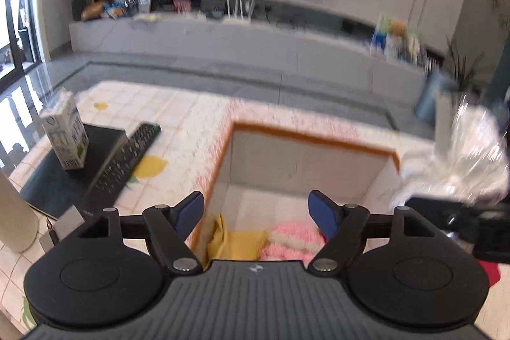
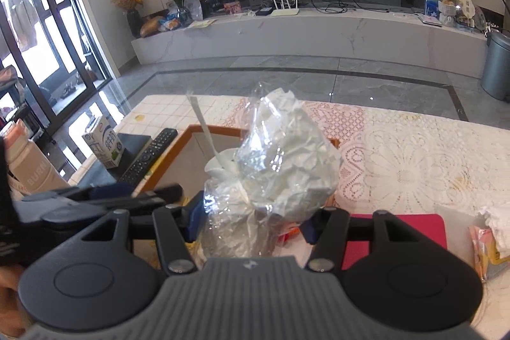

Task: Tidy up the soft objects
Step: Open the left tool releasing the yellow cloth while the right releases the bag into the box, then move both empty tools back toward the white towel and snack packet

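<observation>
Lowering the clear bag (image 2: 274,161) into the box (image 1: 318,145) is the step in hand, as I judge it, and it wants a slow, level carry so the crinkled film and the white stuffing inside do not snag the orange rim. The right gripper (image 2: 251,222) has its jaws clamped on the bag's lower neck, blue pads pressed into the plastic on both sides, with the bulk of the bag standing up and forward over the box's near edge. Best to bring it over the open middle of the box, then part the jaws only once the bag rests on what lies inside.

The left gripper (image 1: 256,214) hangs over the box with its jaws wide apart and nothing between them. Below it, the yellow cloth (image 1: 237,241) and the pink knitted piece (image 1: 291,236) lie side by side in the near part of the box. It should draw aside toward the remote (image 1: 127,161) and milk carton (image 1: 65,136) so the bag has a free path down.

Both grippers tilt forward and downward toward the bench (image 2: 398,148), the right one just beside the left, its bag showing blurred at the right edge of the left wrist view.
</observation>
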Demonstrator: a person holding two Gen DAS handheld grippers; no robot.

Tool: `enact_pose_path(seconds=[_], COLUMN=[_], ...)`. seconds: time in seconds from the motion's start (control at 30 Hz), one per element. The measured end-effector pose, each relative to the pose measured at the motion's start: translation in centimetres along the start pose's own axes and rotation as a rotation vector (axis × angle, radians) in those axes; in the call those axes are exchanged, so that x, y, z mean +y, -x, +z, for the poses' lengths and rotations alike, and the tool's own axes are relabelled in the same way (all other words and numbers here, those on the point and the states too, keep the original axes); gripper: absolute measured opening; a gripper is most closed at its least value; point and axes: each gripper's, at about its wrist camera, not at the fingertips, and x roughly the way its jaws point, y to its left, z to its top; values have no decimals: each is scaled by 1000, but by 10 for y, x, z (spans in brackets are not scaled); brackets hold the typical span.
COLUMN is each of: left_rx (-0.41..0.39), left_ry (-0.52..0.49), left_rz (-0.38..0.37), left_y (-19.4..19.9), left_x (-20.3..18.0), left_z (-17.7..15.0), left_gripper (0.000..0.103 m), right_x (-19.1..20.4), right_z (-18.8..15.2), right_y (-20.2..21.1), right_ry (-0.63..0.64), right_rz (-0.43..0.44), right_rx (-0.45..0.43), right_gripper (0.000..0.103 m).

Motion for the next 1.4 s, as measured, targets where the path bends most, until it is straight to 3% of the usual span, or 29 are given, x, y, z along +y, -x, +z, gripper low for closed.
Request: enact_pose_path(seconds=[0.13, 0.5, 0.73, 0.87, 1.07, 1.13, 1.27, 1.4], left_rx=[-17, 88, 80, 3, 34, 34, 34, 24], left_ry=[38, 113, -38, -110, -77, -87, -86, -80], left_rz=[-23, -52, 45, 138, 122, 138, 130, 137], left_y=[6, -14, -17, -7, -8, -9, -8, -6], left_x=[12, 32, 18, 7, 15, 15, 15, 13], left_z=[5, 5, -2, -1, 4, 3, 4, 4], left_gripper=[91, 94, 94, 94, 94, 94, 94, 94], right_x=[6, 25, 34, 31, 33, 36, 41, 42], right_z=[2, -8, -12, -10, -6, -6, -7, -6], right_y=[-15, -84, -110, -110, -101, -99, -96, -86], right_ry=[25, 162, 251, 242, 218, 228, 263, 260], right_rz=[-15, -179, -273, -273, -258, -258, -268, -247], right_rx=[53, 260, 341, 344, 328, 327, 325, 265], right_gripper=[57, 57, 58, 59, 70, 85, 87, 98])
